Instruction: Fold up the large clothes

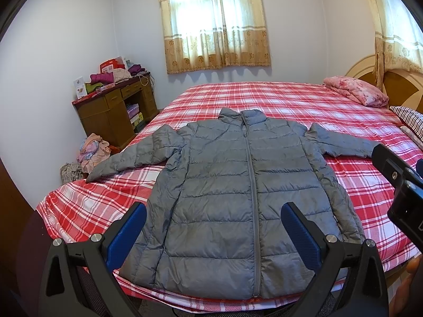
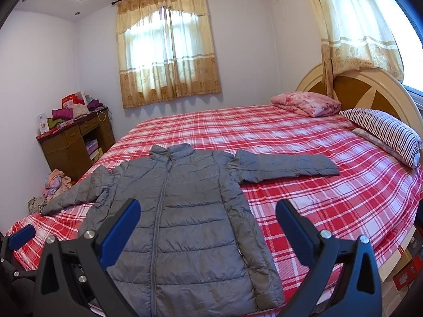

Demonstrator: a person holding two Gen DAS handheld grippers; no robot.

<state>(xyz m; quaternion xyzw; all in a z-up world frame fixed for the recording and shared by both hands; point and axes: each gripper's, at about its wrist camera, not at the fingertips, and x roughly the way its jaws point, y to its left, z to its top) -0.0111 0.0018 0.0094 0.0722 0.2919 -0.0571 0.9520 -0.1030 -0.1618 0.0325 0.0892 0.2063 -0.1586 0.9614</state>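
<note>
Both grippers, left gripper [image 1: 212, 227] and right gripper [image 2: 207, 224], hung jaws apart, empty above the flat-spread grey jacket [image 1: 232, 192]; no fold begun, next likely seizing the sleeve [image 2: 288, 167] at 2 o'clock.

Jacket [image 1: 224, 185] is grey quilted cloth, slight sheen, puffy. Bed sheet [image 1: 357, 185] is matt red-white checked cloth. My left gripper [image 1: 214, 227] and right gripper [image 2: 207, 224]: matt black plastic, ribbed blue pads [image 2: 121, 231], shiny metal bolts. Desk [image 1: 111, 113] is brown wood. Curtains [image 2: 169, 52] are thin patterned cloth.
</note>
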